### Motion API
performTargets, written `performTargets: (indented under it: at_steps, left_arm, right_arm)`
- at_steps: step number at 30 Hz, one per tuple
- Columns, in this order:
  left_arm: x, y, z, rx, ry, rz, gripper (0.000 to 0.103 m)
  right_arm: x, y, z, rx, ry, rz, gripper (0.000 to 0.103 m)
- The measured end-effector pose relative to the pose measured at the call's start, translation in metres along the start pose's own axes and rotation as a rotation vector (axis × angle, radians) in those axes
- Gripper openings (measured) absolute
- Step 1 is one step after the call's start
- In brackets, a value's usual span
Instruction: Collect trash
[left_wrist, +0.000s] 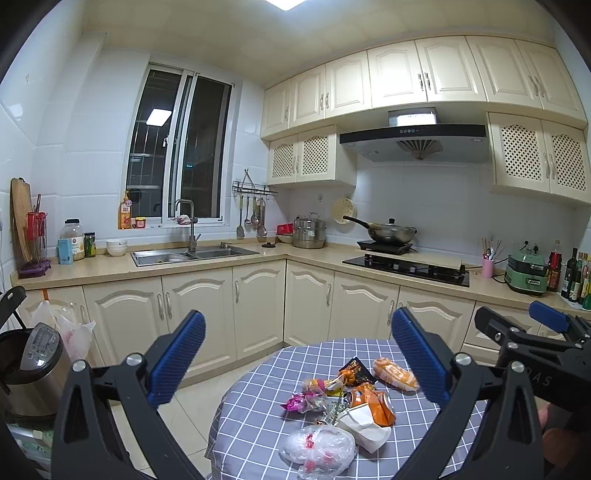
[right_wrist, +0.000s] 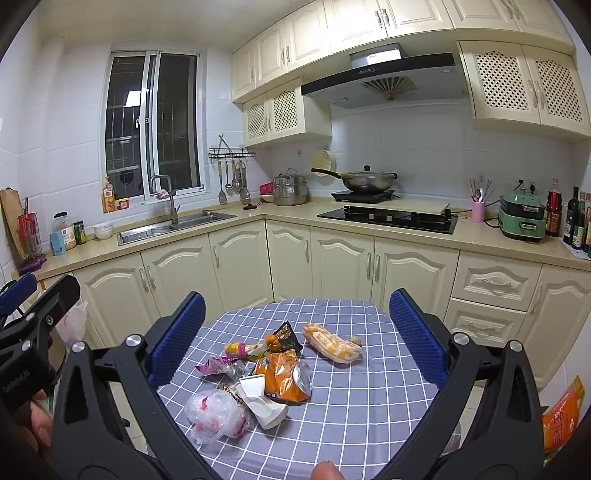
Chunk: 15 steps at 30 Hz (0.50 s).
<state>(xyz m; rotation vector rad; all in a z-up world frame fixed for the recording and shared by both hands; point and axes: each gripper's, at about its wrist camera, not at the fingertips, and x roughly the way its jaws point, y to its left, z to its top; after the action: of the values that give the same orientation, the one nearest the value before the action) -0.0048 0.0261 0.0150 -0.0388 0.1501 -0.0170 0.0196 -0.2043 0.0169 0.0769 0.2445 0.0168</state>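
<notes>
Left gripper (left_wrist: 298, 354) and right gripper (right_wrist: 297, 334) — jaws spread wide, empty — above the checked bench (right_wrist: 362, 406), trash pile (right_wrist: 266, 373) at its centre

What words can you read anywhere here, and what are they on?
"OAS", its start cut off: on the right gripper, on its black body.
Wrappers: print too crumpled and blurred to read.
Bottles: labels too small to read.
Hood: logo too small to read.
</notes>
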Motion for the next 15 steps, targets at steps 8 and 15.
performTargets:
  at_steps: [8, 15]
  left_arm:
    - [0.0008, 0.001, -0.0028, -0.002, -0.005, -0.007, 0.099]
    - [0.0028, 0.0027, -0.0061, 0.0, -0.008, -0.009, 0.099]
  right_arm:
    - [0.0039, 0.0003, 0.0, -0.007, 0.004, 0.004, 0.098]
    - [0.0055, 0.0027, -0.0011, -0.011, 0.004, 0.004, 0.098]
